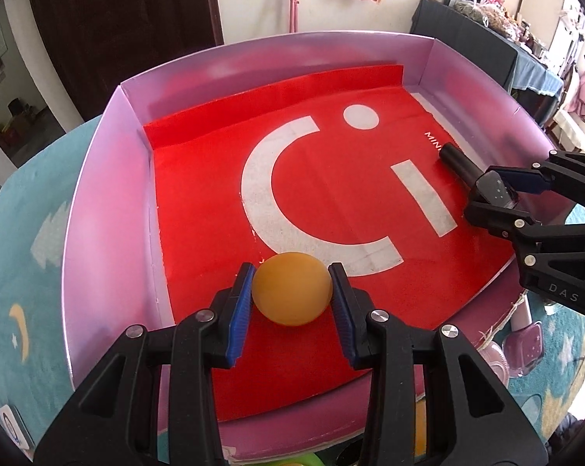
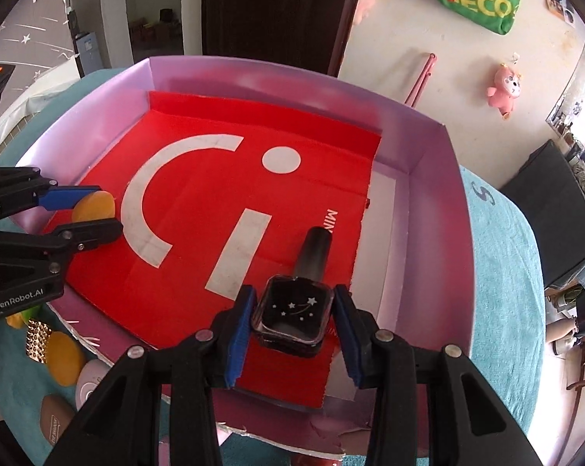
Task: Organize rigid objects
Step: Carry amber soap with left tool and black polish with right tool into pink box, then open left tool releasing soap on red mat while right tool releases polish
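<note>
Low centre of the left wrist view: the left gripper is clenched on a smooth orange-yellow rounded disc, blue pads against its edges, over the near end of the pink-walled cardboard box lined with red printed paper. It looks light, stiff and slippery; a grip across the widest part suits it. The gripper tilts steeply down. Far right, the right gripper is also pitched down, grasping a square dark glass bottle with star print and a long black cap by its flat sides. Glass, probably fragile.

Dark wooden door set in cream wall, pink plush toy hanging there, daylight throughout.
</note>
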`<action>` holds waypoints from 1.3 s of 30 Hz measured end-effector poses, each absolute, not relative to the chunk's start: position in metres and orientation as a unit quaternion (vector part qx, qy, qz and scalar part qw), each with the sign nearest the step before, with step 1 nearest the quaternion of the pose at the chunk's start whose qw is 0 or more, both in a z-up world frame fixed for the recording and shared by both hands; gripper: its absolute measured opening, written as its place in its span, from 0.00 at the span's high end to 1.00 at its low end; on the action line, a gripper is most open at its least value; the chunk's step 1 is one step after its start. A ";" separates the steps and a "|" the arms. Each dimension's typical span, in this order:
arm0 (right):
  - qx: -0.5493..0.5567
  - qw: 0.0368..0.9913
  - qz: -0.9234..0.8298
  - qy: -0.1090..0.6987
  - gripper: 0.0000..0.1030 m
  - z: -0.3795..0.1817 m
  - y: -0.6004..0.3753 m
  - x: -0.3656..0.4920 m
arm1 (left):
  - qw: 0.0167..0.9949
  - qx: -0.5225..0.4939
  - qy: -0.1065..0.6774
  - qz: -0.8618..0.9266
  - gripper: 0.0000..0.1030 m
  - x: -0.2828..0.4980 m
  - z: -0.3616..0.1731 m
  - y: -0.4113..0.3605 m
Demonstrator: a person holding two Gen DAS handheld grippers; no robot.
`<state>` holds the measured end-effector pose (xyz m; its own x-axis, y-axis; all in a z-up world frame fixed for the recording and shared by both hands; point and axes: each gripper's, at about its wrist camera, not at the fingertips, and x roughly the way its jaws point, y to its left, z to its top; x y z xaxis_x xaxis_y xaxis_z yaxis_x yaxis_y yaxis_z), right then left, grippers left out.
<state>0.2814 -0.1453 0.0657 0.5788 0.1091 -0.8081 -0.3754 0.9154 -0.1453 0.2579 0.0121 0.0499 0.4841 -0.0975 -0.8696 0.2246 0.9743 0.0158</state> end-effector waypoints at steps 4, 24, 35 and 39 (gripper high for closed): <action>-0.159 0.870 0.138 0.446 0.58 0.060 -0.143 0.284 | 0.858 0.062 0.500 -0.096 0.65 0.256 0.050 0.014; -0.148 0.863 0.148 0.460 0.57 0.060 -0.144 0.289 | 0.864 0.050 0.490 -0.102 0.46 0.258 0.054 0.015; -0.113 0.885 0.163 0.420 0.40 0.093 -0.153 0.268 | 0.905 0.029 0.413 -0.095 0.26 0.223 0.095 0.017; -0.101 0.900 0.166 0.391 0.29 0.116 -0.158 0.249 | 0.925 0.024 0.374 -0.071 0.19 0.201 0.111 0.017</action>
<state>0.2487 -0.1584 0.1161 0.6390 0.2194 -0.7372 -0.3782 0.9242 -0.0527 0.2010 0.0174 0.1115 0.7109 -0.1125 -0.6942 0.1488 0.9888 -0.0079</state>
